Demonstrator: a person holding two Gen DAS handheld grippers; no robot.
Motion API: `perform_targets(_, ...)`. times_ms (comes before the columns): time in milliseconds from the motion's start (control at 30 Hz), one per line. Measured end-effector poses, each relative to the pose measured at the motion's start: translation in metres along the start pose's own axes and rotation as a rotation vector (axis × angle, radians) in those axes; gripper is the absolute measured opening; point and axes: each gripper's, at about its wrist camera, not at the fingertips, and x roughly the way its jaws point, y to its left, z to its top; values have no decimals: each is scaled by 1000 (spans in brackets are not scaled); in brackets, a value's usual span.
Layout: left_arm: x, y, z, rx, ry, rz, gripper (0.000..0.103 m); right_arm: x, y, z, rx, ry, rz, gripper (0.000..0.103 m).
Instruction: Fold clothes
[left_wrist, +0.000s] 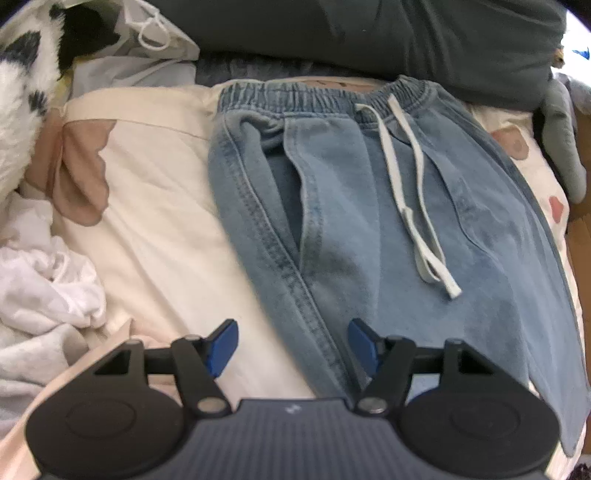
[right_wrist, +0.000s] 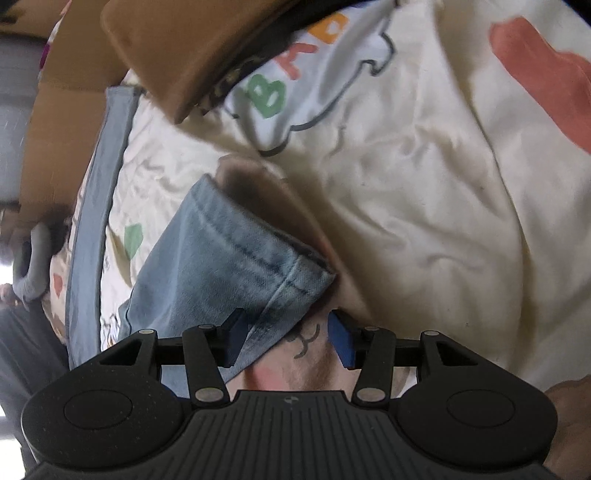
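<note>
The left gripper hangs low over the bed with its blue fingers spread wide, straddling the side seam of the denim trousers without pinching it. The trousers lie flat on the cream bedspread, elastic waistband at the far edge, and a white drawstring trails down the front. One pocket gapes open beside the seam.

The right gripper sits at the other end of the garment. Its fingers are parted too, the left one lying over the cloth of the trouser hem, the right one over bare bedding; nothing is clamped between them. The hem is lifted a little, casting a shadow on the cover.

The bedspread is printed with coloured letters and pink and green shapes, and it is creased all over. A crumpled white garment lies to the left of the trousers, with a black-and-white fluffy thing beyond it. A dark green cloth runs along just past the waistband. A cardboard box overhangs the bed's far edge in the right wrist view, and a pale blue border marks the side of the cover. Between the trousers and the white pile is a wide bare stretch of cream.
</note>
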Motion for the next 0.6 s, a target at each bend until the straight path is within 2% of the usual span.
perform_targets(133,8,-1,3,-18,-6,4,65,2,-5,0,56,-18,16,55)
perform_targets(233,14,-4,10,-25,-3,19,53,5,-1,0,52,-19,6,55)
perform_targets(367,25,-11,19,-12,35,58,43,8,6,2,22,-11,-12,55)
perform_targets(533,37,-18,33,-20,92,100,43,11,8,3,23,-19,-11,55)
perform_targets(600,41,-18,37,-53,98,102,43,11,7,3,33,-24,-6,55)
